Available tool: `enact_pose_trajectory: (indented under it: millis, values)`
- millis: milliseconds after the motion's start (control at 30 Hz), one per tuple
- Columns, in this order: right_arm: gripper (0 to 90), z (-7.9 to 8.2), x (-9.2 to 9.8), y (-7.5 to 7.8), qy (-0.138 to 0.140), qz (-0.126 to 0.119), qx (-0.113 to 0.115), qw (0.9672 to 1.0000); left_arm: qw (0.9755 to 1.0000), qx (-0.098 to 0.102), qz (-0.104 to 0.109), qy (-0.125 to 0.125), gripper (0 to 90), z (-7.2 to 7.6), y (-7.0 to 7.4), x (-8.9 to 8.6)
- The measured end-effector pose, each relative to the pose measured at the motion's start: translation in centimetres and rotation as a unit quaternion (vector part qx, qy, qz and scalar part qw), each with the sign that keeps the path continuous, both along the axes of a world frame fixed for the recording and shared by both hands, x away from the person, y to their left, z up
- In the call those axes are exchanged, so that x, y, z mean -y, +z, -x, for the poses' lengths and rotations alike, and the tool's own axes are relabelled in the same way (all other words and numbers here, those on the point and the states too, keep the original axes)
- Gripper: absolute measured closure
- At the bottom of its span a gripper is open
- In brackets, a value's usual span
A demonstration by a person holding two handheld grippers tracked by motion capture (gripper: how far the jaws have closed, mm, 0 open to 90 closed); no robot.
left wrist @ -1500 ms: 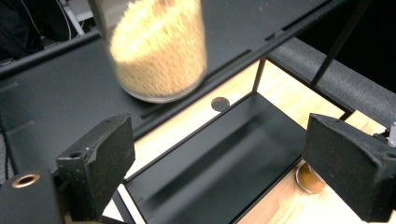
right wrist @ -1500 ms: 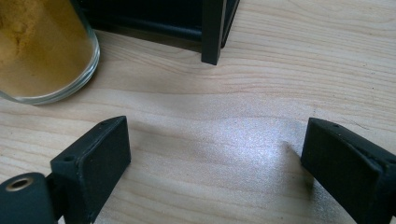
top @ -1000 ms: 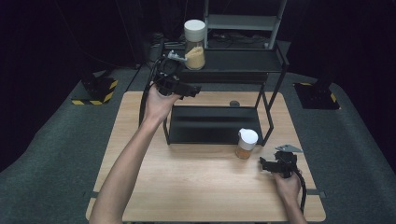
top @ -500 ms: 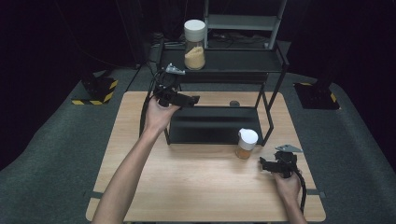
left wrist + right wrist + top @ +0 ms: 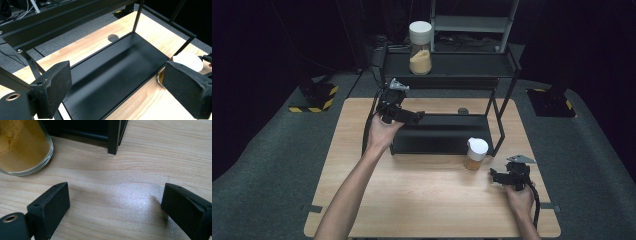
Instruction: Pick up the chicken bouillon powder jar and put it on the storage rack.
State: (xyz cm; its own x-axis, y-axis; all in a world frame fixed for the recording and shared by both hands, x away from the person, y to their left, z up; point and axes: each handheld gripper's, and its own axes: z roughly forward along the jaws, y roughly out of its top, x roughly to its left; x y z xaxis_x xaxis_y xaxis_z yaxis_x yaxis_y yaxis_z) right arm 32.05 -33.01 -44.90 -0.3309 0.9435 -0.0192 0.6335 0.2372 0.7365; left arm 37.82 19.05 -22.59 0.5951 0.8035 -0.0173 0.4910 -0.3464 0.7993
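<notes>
My left gripper (image 5: 412, 118) hangs over the rack's bottom shelf (image 5: 117, 70), fingers wide and empty. Right gripper (image 5: 498, 176), likewise open, rests on the bench (image 5: 427, 200) just beside the small jar (image 5: 475, 154). I'd square up on that jar and close gently.

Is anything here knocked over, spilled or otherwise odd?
Nothing stands out. The tall jar stands upright on the black rack's top shelf, and the small jar stands upright on the table beside the rack's lower tray. No powder lies loose. Both tools are open and hold nothing.
</notes>
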Motion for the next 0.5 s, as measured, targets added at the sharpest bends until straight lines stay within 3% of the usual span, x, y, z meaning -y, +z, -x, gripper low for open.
enact_pose_trajectory:
  millis: [500]
  values:
    - [7.3, 0.0, 0.0, 0.0, 0.000, 0.000, 0.000, 1.0000, 0.9999, -0.013, 0.011, -0.004, 8.6, 0.3, -2.4, -0.1]
